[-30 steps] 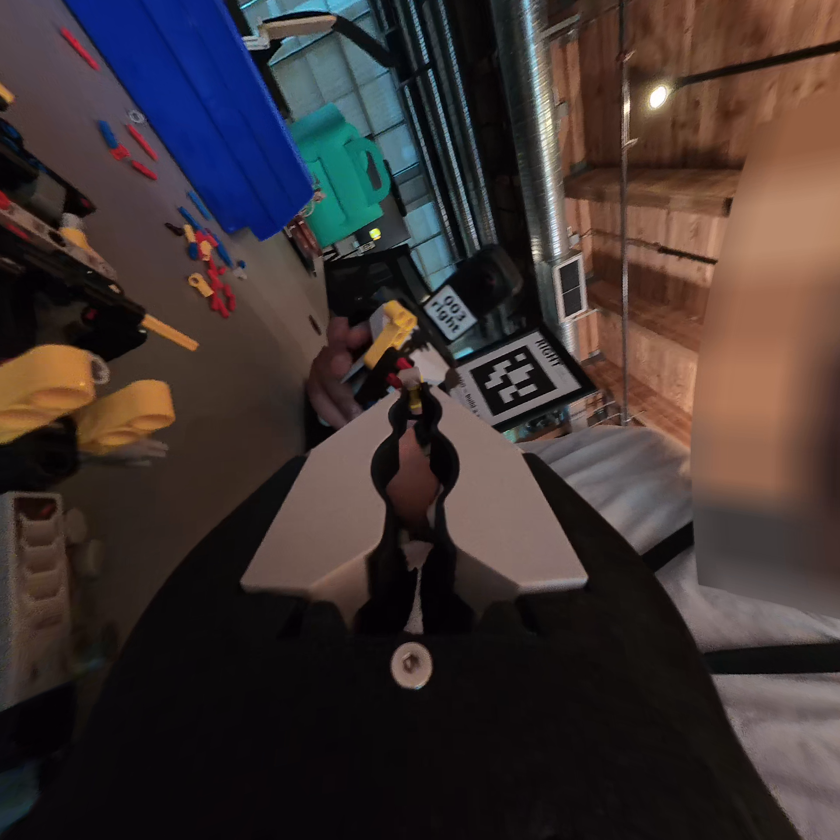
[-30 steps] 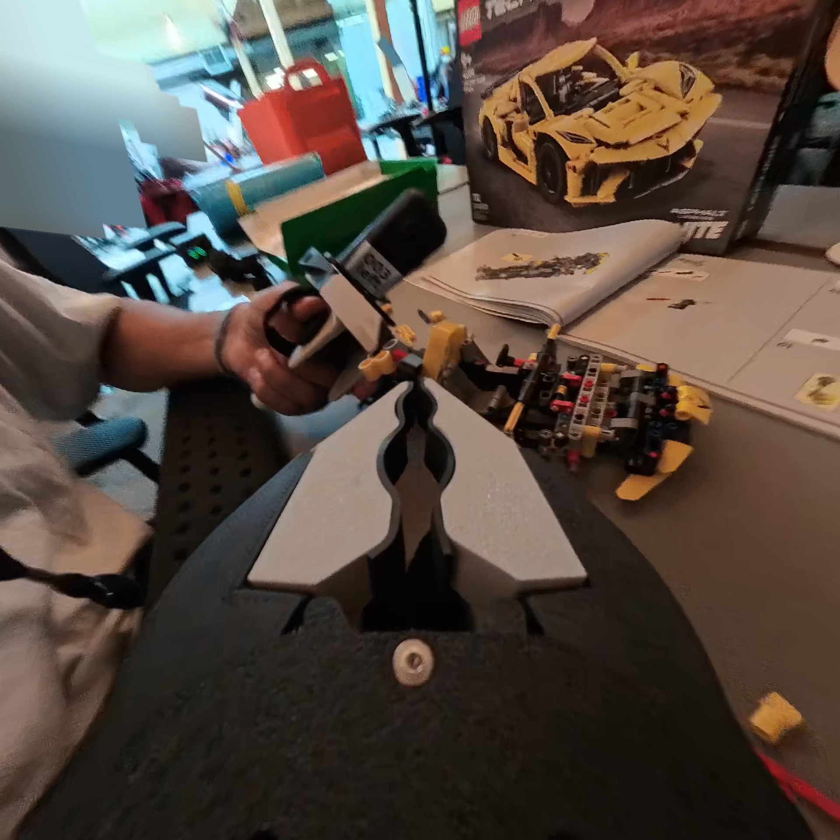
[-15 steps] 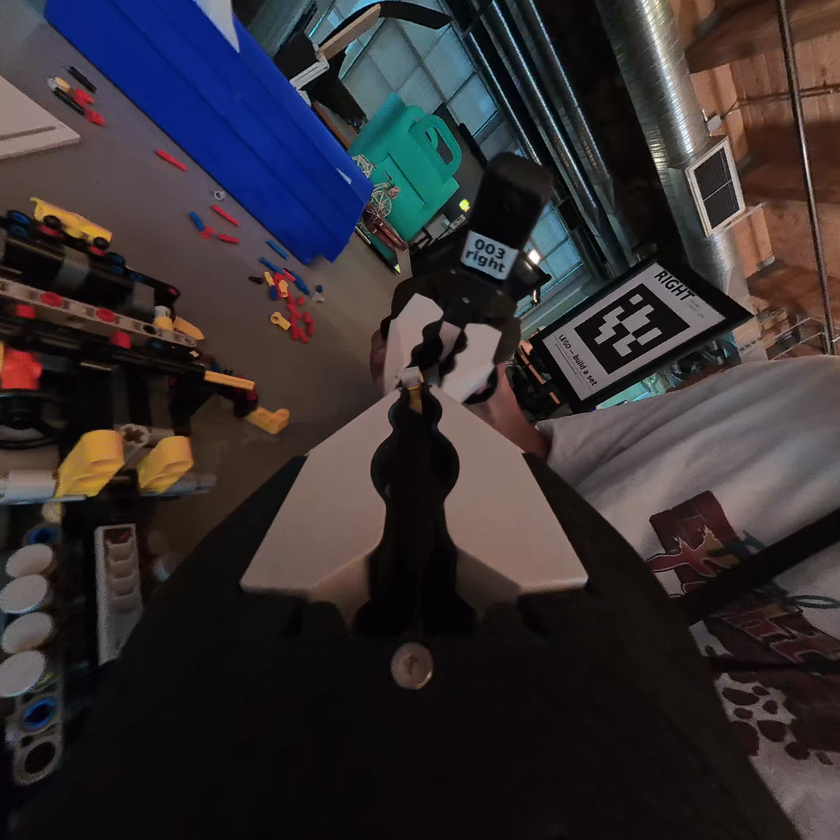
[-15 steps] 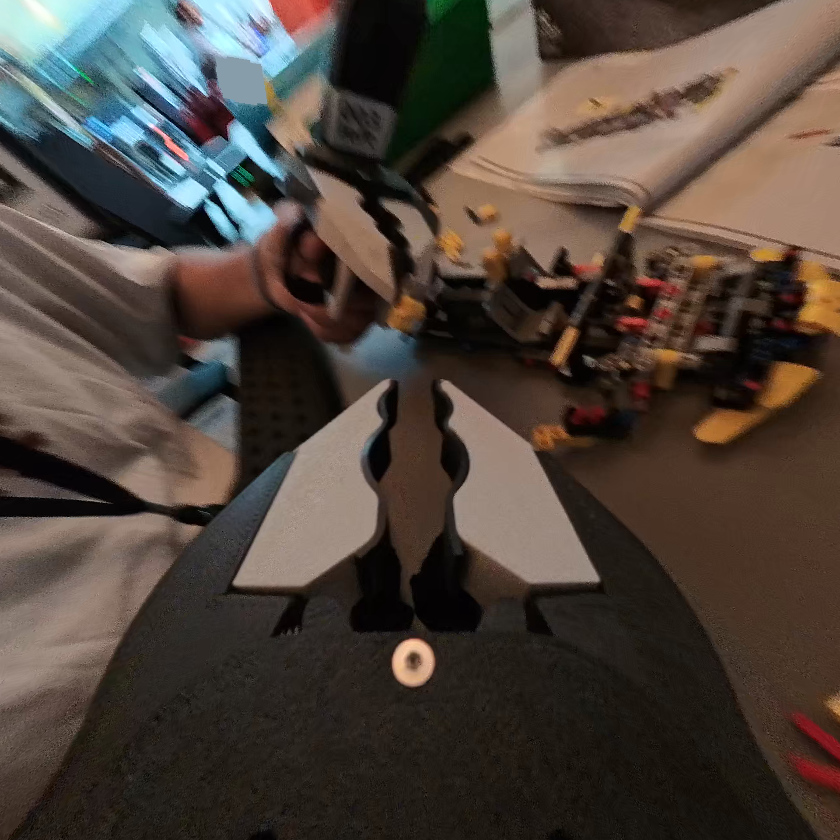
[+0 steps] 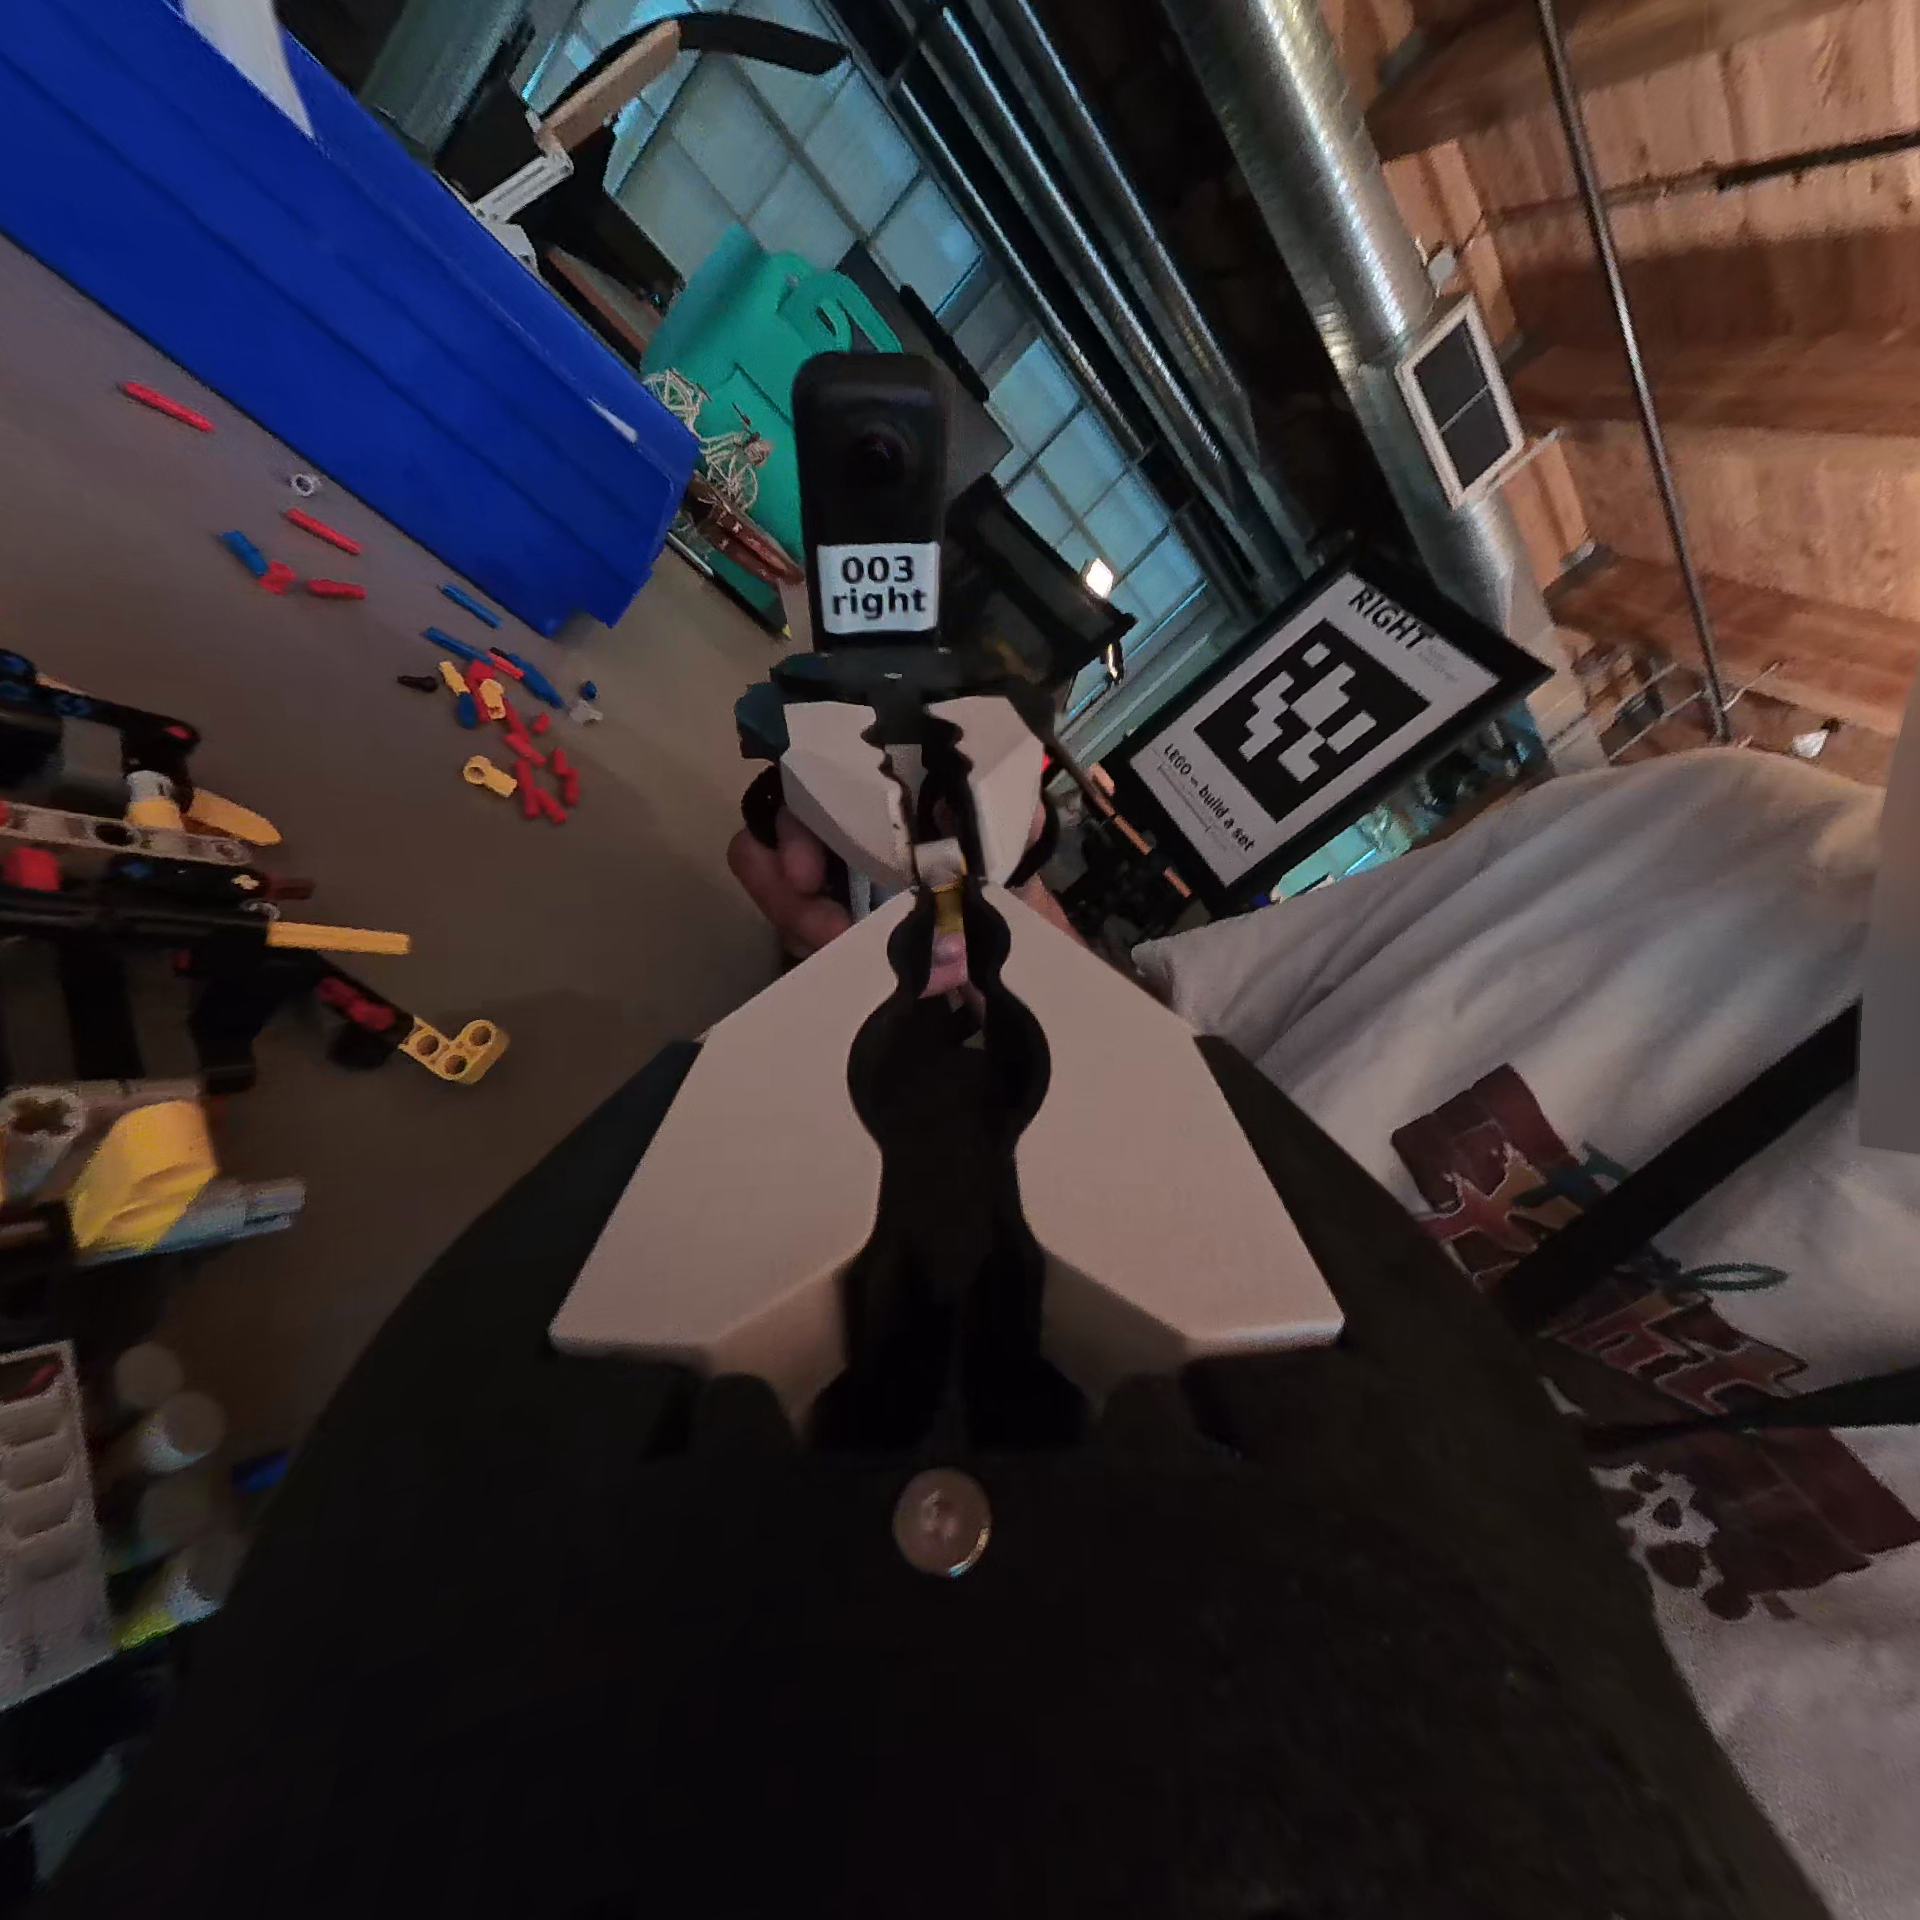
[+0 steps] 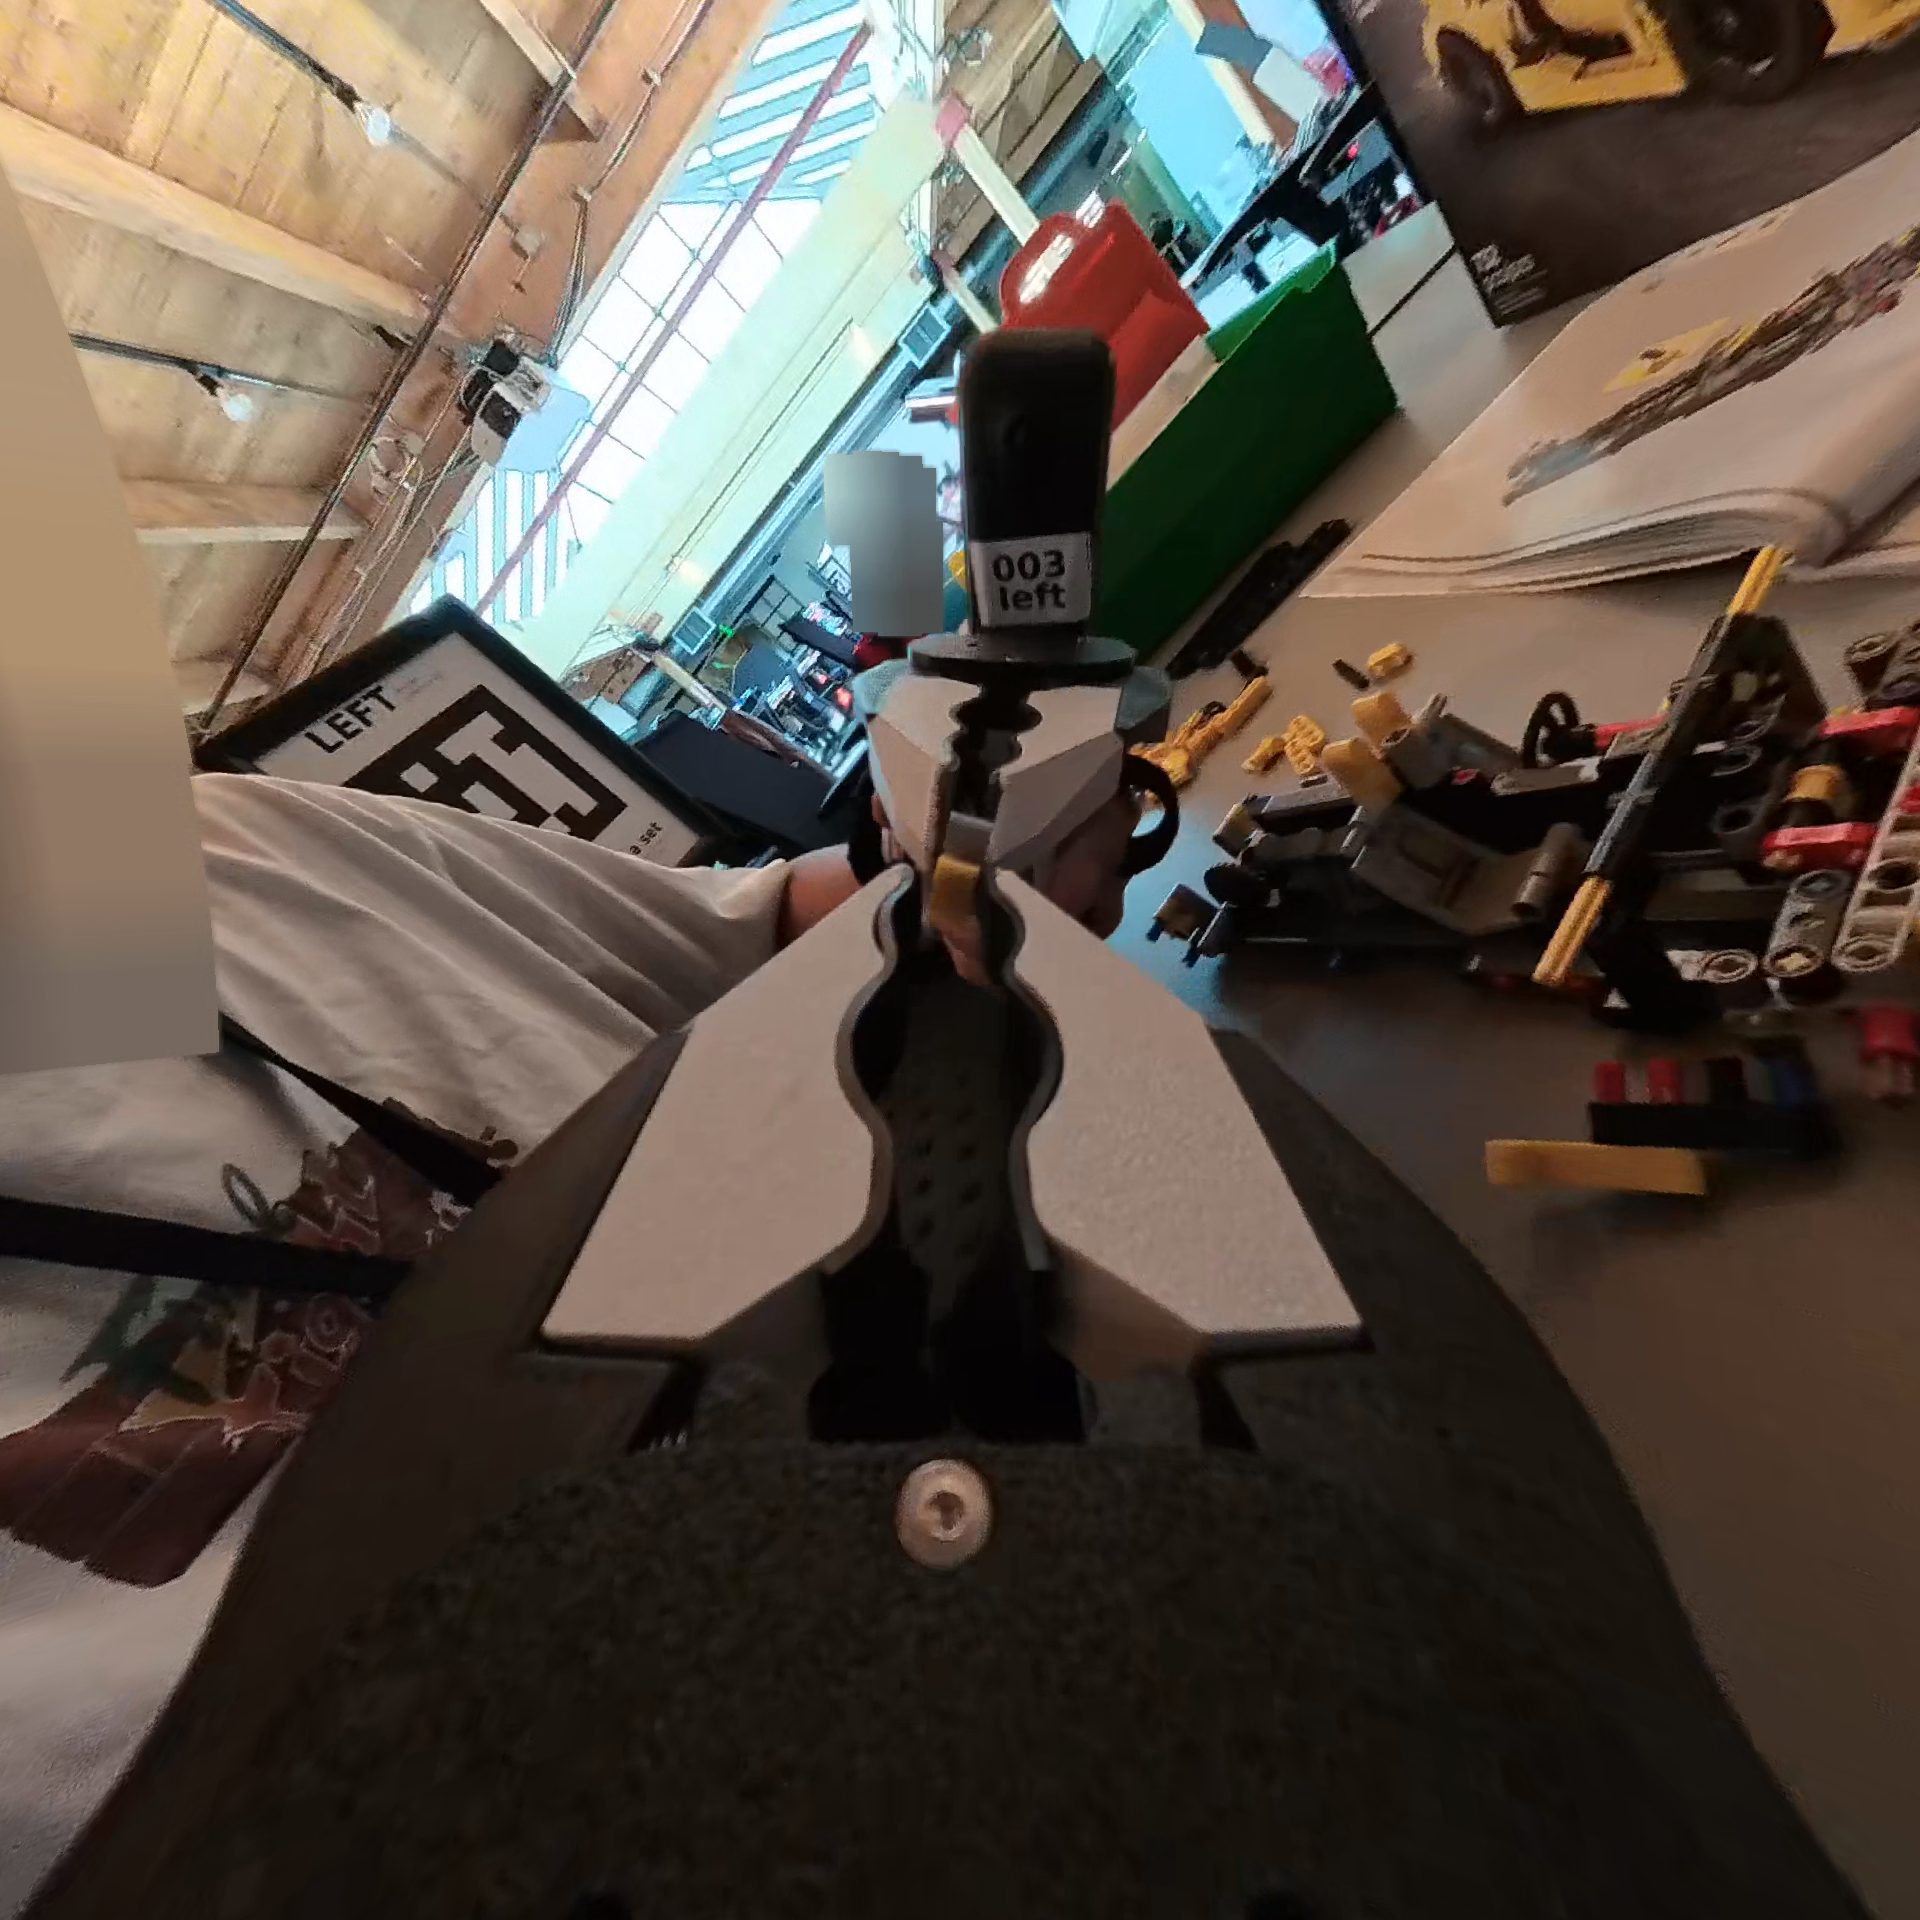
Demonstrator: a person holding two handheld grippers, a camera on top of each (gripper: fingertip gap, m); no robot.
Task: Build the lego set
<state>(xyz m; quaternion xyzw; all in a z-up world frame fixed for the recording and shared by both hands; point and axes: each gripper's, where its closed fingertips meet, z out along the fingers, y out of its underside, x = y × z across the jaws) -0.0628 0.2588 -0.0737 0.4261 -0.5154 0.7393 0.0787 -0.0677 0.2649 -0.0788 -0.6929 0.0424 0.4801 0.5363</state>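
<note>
- The half-built car chassis (image 6: 1621,852) lies on the grey table (image 6: 1558,1403) at the right of the right wrist view, with the instruction booklet (image 6: 1714,457) open above it, likely so the steps stay readable.
- A blue bin (image 5: 312,312) fills the upper left of the left wrist view; loose red, blue and yellow pins (image 5: 509,717) are scattered below it, near at hand.
- The two tools meet tip to tip above the table edge, presumably to join or pass a part in mid-air.
- The left gripper (image 5: 948,909) is clamped on a small yellow piece (image 5: 948,923) at frame centre.
- The right gripper (image 6: 951,883) has its tips drawn in beside the same yellow piece; whether it grips it or only touches, I cannot tell.
</note>
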